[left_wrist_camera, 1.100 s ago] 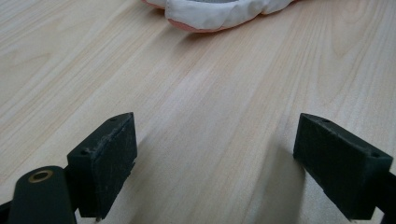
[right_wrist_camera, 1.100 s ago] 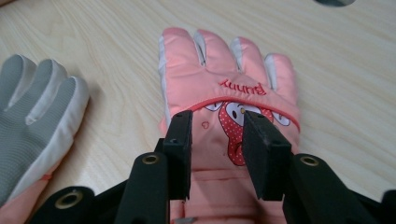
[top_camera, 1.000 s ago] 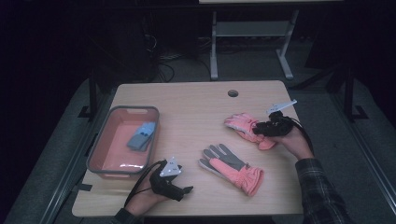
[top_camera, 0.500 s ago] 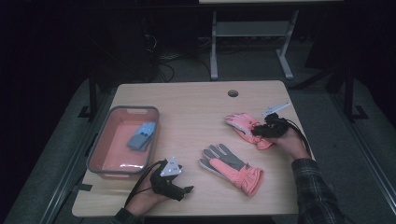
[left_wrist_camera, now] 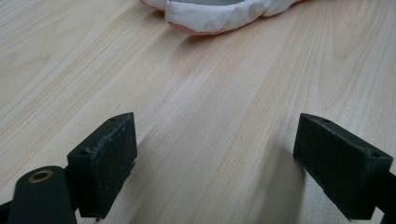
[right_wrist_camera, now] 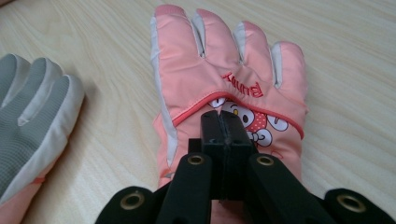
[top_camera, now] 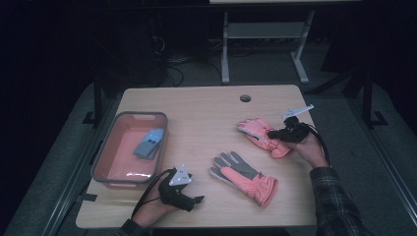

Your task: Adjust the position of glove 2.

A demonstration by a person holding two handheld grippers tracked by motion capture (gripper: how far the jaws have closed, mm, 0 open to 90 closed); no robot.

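Note:
A pink glove (top_camera: 255, 129) with a cartoon print lies back-up at the table's right (right_wrist_camera: 224, 70). My right gripper (top_camera: 272, 133) rests on its back; its jaws have just been closing and now meet, pinching the fabric at the print (right_wrist_camera: 219, 119). A second pink glove (top_camera: 246, 177) lies palm-up, grey and white, in the middle front (right_wrist_camera: 32, 116). My left gripper (top_camera: 199, 199) sits low near the front edge, left of that glove. Its jaws stand wide apart over bare wood (left_wrist_camera: 217, 163), with the glove's white fingertips (left_wrist_camera: 219, 11) farther off.
A pink bin (top_camera: 130, 116) with a grey rim stands at the table's left and holds a blue-grey folded item (top_camera: 149, 142). A round cable hole (top_camera: 245, 98) sits near the table's far edge. Beyond it a metal stand (top_camera: 225, 54) rises from the dark floor.
The right gripper has dipped a little lower onto the pink glove and its jaws have come together. The left gripper and both gloves lie where they were.

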